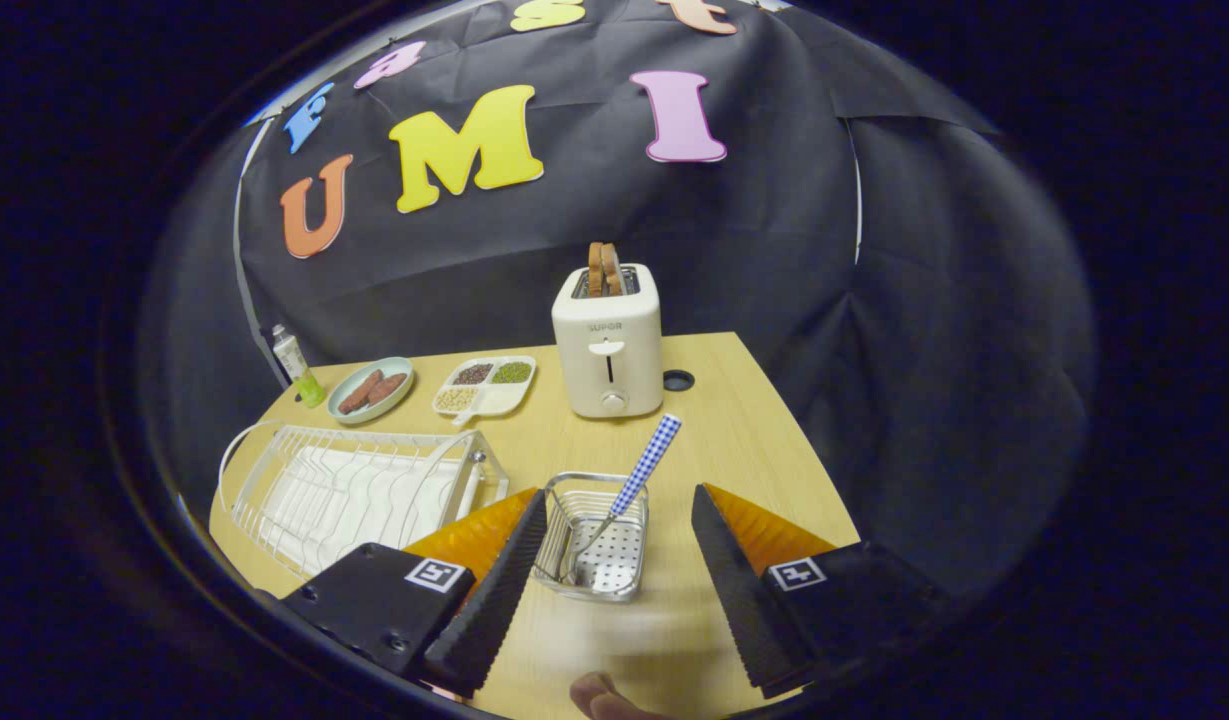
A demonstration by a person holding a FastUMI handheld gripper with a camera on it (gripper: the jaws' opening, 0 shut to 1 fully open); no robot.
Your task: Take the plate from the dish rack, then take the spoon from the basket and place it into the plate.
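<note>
Your gripper [619,520] fingers spread apart, holding nothing. Basket [592,540] between fingers, lower centre of frame, on table [744,440]. Spoon [639,475] stands in basket, checked handle leaning upper right. Dish rack [354,490] lower left. Toaster [608,340] at centre, beyond basket.

Spoon [634,488]: bowl end down in basket [594,540], seen only through the wire mesh, shape unclear. Basket's near-left corner hidden behind a finger [494,590] of the gripper [614,595], whose fingers stand wide apart, nothing pressed. Rack [354,490]: near corner covered by gripper body. Blurred pale patch on table [734,440] just before the basket, can't tell what. Fingertip [599,695] of a person cut off at bottom. Bottle [296,366] partly lost at wall edge. Tray [484,387] contents too small to ID.
</note>
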